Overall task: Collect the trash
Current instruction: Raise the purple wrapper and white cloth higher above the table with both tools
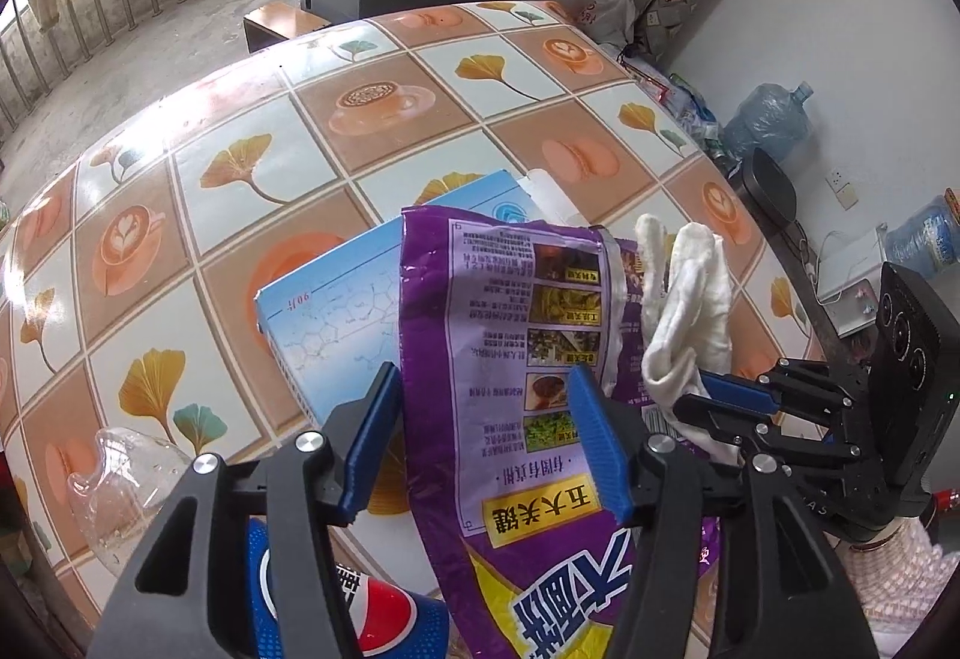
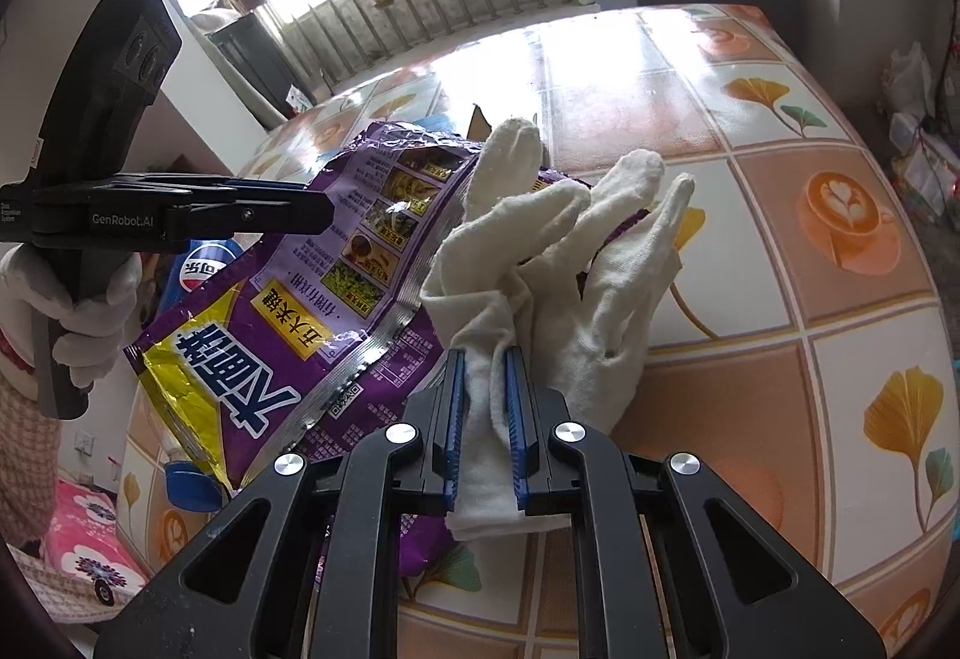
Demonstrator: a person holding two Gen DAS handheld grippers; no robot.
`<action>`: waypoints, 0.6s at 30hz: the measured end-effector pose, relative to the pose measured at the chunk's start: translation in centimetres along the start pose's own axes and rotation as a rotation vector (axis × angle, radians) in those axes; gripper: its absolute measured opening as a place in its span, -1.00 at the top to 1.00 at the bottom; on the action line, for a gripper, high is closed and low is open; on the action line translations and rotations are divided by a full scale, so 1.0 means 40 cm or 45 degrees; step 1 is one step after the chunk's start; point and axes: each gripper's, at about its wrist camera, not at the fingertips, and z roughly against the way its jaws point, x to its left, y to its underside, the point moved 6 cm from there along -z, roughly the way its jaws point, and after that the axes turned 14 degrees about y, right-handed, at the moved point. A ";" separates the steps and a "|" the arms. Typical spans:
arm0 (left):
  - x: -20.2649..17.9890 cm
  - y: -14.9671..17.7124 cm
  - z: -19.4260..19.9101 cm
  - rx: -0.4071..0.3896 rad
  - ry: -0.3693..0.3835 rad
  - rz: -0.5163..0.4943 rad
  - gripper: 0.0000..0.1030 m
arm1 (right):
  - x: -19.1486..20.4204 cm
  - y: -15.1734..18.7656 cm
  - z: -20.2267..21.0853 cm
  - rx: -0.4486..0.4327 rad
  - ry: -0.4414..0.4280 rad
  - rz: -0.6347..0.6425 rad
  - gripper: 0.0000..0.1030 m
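Your right gripper (image 2: 486, 413) pinches the white glove (image 2: 558, 269) beside the purple bag (image 2: 288, 299). Your left gripper (image 1: 486, 443) stands spread around that bag, not pressing it. The blue box (image 1: 336, 299), clear bottle (image 1: 114, 479) and Pepsi wrapper (image 1: 372, 611) look uncollected, near on the table (image 1: 240, 119).

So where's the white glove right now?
The white glove is pinched in the right gripper, held above the table just right of the purple bag.

Table (image 1: 252, 77) bears box (image 1: 324, 311), perhaps wrapper (image 1: 510, 359).
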 end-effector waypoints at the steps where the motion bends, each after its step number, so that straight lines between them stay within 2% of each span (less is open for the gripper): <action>1: -0.005 0.000 -0.001 0.004 0.005 -0.002 -0.09 | 0.001 0.000 0.002 -0.001 0.007 0.003 0.77; 5: -0.035 0.001 -0.005 0.008 0.038 -0.014 -0.10 | 0.005 0.000 0.004 -0.009 0.049 0.012 0.77; 8: -0.067 0.004 0.001 -0.013 0.106 -0.010 -0.11 | -0.011 0.005 0.008 -0.008 0.059 -0.014 0.77; 11: -0.104 0.011 0.016 -0.049 0.230 0.022 -0.11 | -0.031 0.012 0.015 -0.011 0.073 -0.047 0.77; 14: -0.142 0.020 0.040 -0.115 0.405 0.060 -0.11 | -0.049 0.021 0.021 -0.021 0.074 -0.091 0.78; 16: -0.159 0.031 0.048 -0.167 0.539 0.120 -0.11 | -0.054 0.023 0.023 -0.029 0.075 -0.119 0.77; 18: -0.164 0.046 0.037 -0.176 0.619 0.182 -0.11 | -0.061 0.026 0.026 -0.038 0.075 -0.139 0.77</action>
